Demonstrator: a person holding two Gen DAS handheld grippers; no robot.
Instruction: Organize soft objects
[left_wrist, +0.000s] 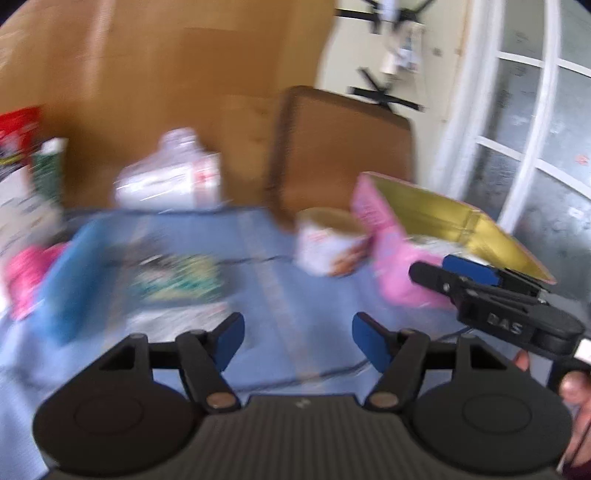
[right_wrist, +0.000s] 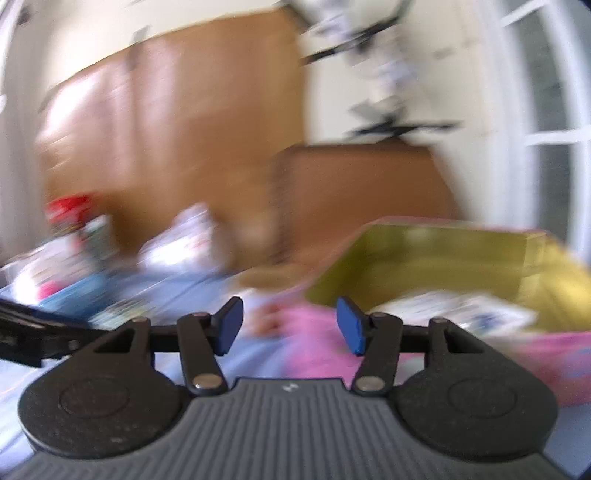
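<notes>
Both views are blurred. My left gripper (left_wrist: 299, 341) is open over the blue cloth (left_wrist: 280, 295), with nothing between its blue pads. A green patterned packet (left_wrist: 177, 277) and a blue object (left_wrist: 74, 280) lie ahead to its left, and a white round tub (left_wrist: 328, 247) ahead to its right. My right gripper (right_wrist: 290, 325) is open and empty, in front of an open pink box (right_wrist: 554, 354) with a gold inside (right_wrist: 443, 258) that holds a white packet (right_wrist: 454, 310). The left wrist view shows the right gripper (left_wrist: 443, 271) beside that pink box (left_wrist: 391, 266).
Brown cardboard sheets (left_wrist: 332, 155) lean on the wall behind the table. A clear plastic bag (left_wrist: 170, 181) sits at the back, with a red pack (left_wrist: 18, 129) and a pink item (left_wrist: 26, 280) at the left. A white-framed window (left_wrist: 535, 147) is on the right.
</notes>
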